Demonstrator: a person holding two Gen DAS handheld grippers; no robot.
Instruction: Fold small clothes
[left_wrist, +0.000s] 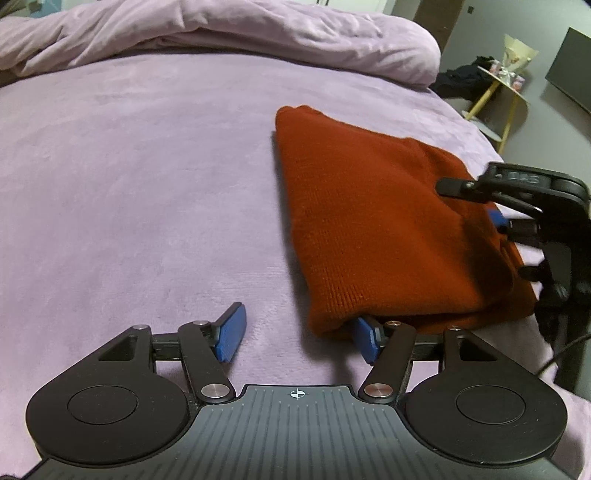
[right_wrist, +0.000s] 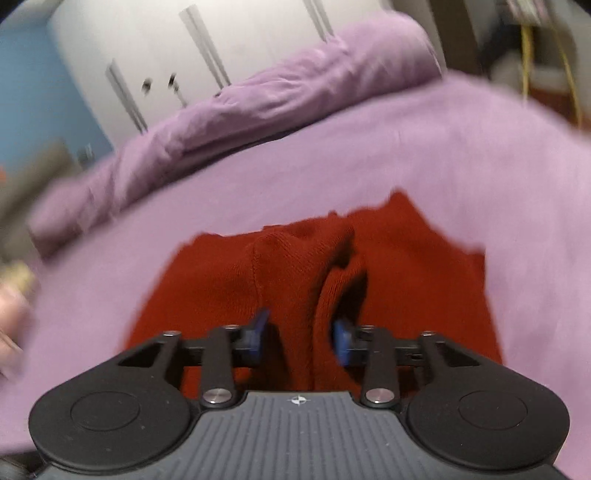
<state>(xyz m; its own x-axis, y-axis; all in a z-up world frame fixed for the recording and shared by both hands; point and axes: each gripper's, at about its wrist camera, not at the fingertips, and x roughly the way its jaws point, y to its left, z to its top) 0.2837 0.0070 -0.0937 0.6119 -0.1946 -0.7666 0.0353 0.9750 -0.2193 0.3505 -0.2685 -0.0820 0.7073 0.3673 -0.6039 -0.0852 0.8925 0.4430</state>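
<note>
A rust-red knitted garment (left_wrist: 373, 218) lies folded on the lilac bed sheet (left_wrist: 147, 184). My left gripper (left_wrist: 299, 332) is open at the garment's near corner; its right pad (left_wrist: 364, 338) is tucked under the edge and its left pad (left_wrist: 232, 330) rests on the sheet. My right gripper (left_wrist: 517, 210) shows at the garment's right edge. In the blurred right wrist view the right gripper (right_wrist: 301, 338) is partly closed, with a raised fold of the red garment (right_wrist: 291, 280) between its blue pads (right_wrist: 341, 341).
A bunched lilac duvet (left_wrist: 221, 33) lies across the far end of the bed. The bed edge curves along the right, with a small yellow-legged side table (left_wrist: 498, 85) holding bags beyond it. White wardrobe doors (right_wrist: 166, 55) stand behind the bed.
</note>
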